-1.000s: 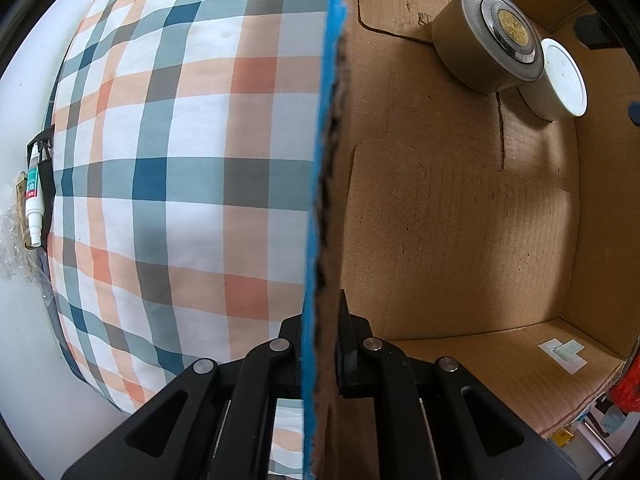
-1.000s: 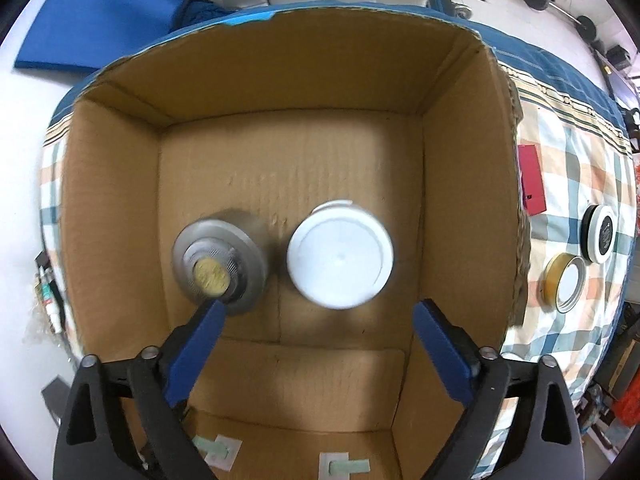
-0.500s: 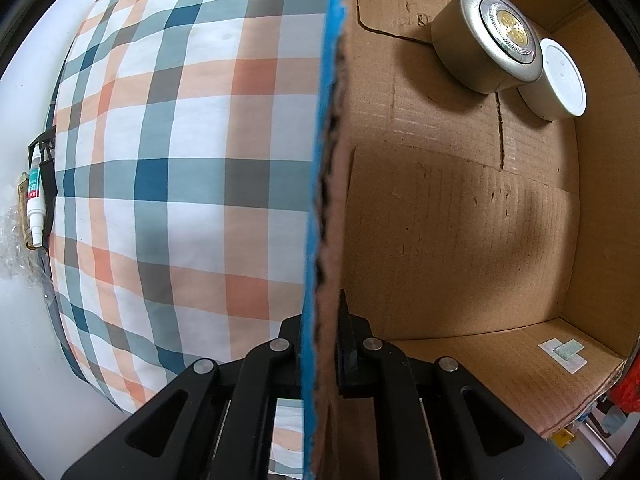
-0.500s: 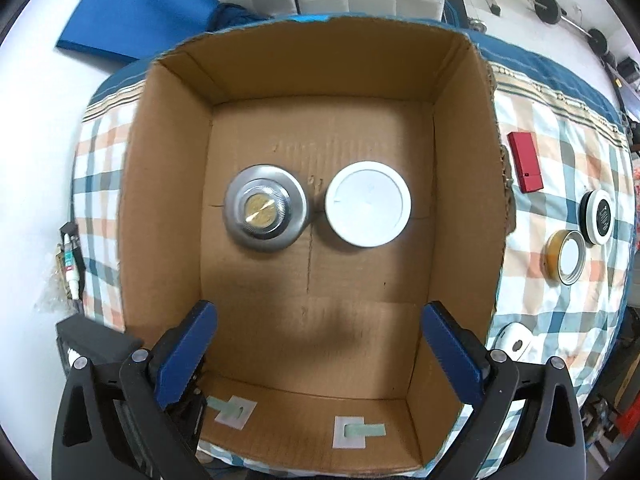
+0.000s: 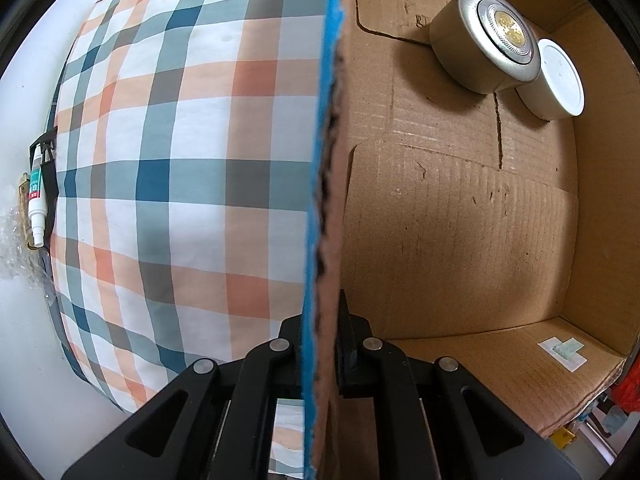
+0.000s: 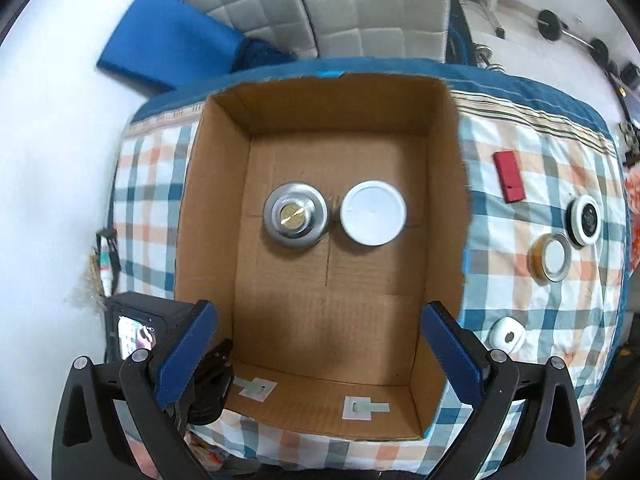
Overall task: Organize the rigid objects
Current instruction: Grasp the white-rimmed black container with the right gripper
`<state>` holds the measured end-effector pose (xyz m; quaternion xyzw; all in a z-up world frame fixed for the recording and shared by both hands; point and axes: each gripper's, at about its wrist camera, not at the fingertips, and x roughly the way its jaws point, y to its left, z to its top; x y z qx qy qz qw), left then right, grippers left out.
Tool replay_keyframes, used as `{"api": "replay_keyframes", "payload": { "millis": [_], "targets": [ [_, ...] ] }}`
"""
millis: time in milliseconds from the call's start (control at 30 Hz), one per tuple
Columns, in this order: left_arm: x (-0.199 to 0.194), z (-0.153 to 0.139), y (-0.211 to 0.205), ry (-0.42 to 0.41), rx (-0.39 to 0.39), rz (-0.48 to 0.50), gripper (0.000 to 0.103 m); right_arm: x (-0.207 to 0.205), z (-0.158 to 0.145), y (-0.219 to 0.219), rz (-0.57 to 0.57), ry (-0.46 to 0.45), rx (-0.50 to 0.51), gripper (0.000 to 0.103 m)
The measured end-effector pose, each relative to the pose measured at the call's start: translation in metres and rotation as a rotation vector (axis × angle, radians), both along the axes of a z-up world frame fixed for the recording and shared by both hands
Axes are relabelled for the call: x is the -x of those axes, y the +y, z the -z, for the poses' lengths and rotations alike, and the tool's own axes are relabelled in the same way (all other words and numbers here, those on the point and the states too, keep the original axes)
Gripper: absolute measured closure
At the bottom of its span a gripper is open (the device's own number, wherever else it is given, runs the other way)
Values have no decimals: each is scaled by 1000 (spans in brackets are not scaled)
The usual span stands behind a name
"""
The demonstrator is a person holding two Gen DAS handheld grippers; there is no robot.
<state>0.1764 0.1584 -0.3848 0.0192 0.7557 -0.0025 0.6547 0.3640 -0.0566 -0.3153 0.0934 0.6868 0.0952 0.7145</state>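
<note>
A matt corrugated cardboard box (image 6: 328,316) holds a brushed-metal puck light (image 6: 295,215) and smooth white plastic jar (image 6: 373,213) on checked cloth (image 6: 536,300).

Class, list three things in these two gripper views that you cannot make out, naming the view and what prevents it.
1. Left wrist view: the small white tube at the cloth's edge; its label is too small to read.
2. Left wrist view: the left gripper fingertips, hidden by the brown cardboard box wall they clamp.
3. Right wrist view: the orange object, cut off by the right edge.

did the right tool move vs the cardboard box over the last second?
Yes. The right tool rose away from the brown cardboard box; the box now looks smaller, with more plaid cloth visible.
</note>
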Motion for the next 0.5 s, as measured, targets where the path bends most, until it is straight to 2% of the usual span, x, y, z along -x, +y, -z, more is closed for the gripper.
{"api": "replay_keyframes", "payload": {
  "millis": [167, 300, 400, 500],
  "targets": [
    [-1, -1, 0, 0, -2, -5, 98, -4, -12, -68, 141, -35, -11, 0],
    [0, -2, -1, -2, -5, -10, 98, -12, 2, -163, 392, -67, 33, 0],
    [2, -4, -1, -2, -5, -15, 98, -13, 33, -243, 630, -120, 110, 0],
    [4, -5, 0, 0, -8, -16, 98, -17, 73, -293, 773, -124, 151, 0]
  ]
}}
